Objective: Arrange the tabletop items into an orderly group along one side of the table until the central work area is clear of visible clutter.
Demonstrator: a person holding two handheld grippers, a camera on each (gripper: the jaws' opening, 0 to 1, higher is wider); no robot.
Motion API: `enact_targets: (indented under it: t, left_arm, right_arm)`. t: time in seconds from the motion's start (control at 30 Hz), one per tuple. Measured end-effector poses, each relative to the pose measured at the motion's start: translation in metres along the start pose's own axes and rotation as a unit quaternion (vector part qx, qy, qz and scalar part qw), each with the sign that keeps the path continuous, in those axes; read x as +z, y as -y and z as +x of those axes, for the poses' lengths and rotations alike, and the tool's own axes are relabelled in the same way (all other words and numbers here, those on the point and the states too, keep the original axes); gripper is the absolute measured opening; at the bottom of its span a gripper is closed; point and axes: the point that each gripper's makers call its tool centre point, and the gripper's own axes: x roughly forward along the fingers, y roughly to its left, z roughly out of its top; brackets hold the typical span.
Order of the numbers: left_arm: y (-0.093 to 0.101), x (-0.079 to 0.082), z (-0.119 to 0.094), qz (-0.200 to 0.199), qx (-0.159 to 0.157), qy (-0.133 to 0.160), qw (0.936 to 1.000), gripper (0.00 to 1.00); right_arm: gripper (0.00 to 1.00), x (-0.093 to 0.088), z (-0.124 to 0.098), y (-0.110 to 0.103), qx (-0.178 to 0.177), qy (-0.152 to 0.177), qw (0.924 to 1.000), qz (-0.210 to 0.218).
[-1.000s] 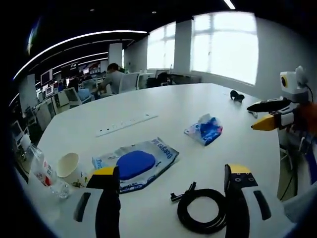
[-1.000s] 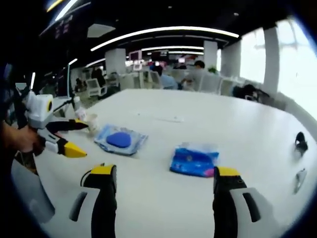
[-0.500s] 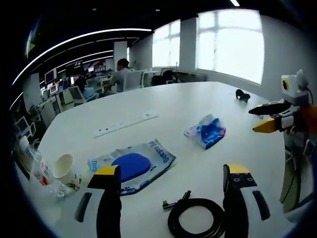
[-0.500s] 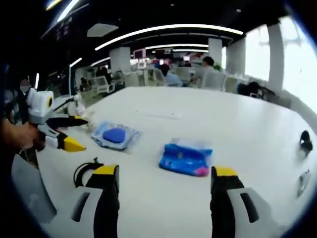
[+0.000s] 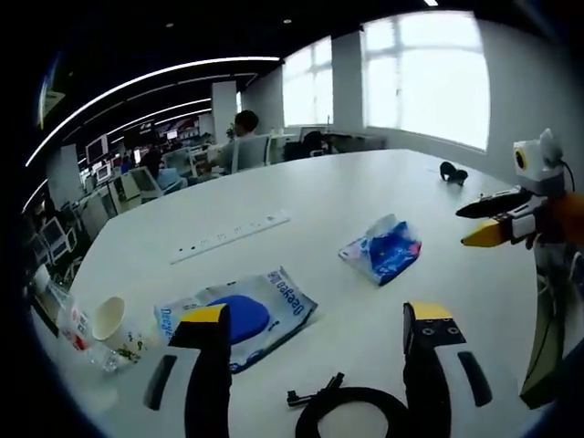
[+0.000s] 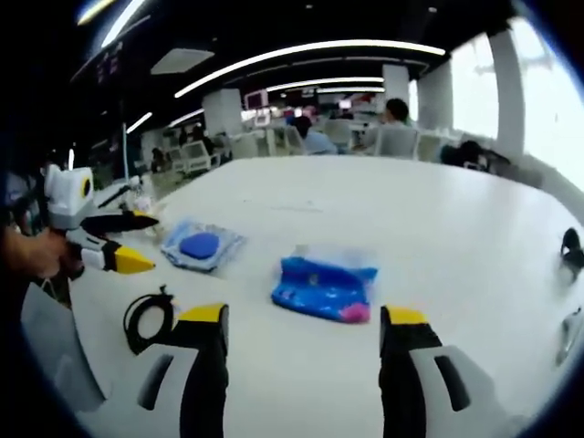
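On the white table [image 5: 310,196] lie a clear pouch with a blue pad [image 5: 239,316], a crumpled blue packet [image 5: 383,251] and a coiled black cable [image 5: 351,415]. My left gripper [image 5: 317,328] hangs open above the cable, nothing between its jaws. A paper cup [image 5: 111,317] and a plastic bottle [image 5: 78,330] stand at the table's left edge. In the right gripper view, my right gripper [image 6: 303,321] is open just short of the blue packet [image 6: 321,286], with the pouch [image 6: 199,245] and cable [image 6: 148,318] to its left. The left gripper [image 6: 102,239] also comes in there from the left.
A white power strip [image 5: 230,237] lies across the far middle of the table. A small black object [image 5: 453,171] sits near the far right edge, and also shows as the black object [image 6: 571,248]. Office desks, chairs and seated people lie beyond the table.
Both cameras have shifted: the cable has slid lower in the left gripper view, and the blue packet sits closer and more to the left in the right gripper view. Both grippers stay open.
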Motion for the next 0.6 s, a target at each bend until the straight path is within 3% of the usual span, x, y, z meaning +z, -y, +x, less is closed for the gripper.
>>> enact_targets:
  t: [0.6]
  left_arm:
    - [0.033,0.008,0.032,0.011,-0.013,-0.001,0.9999,0.69]
  right_arm:
    - [0.53,-0.015,0.008,0.028,0.017,-0.011,0.9996,0.018]
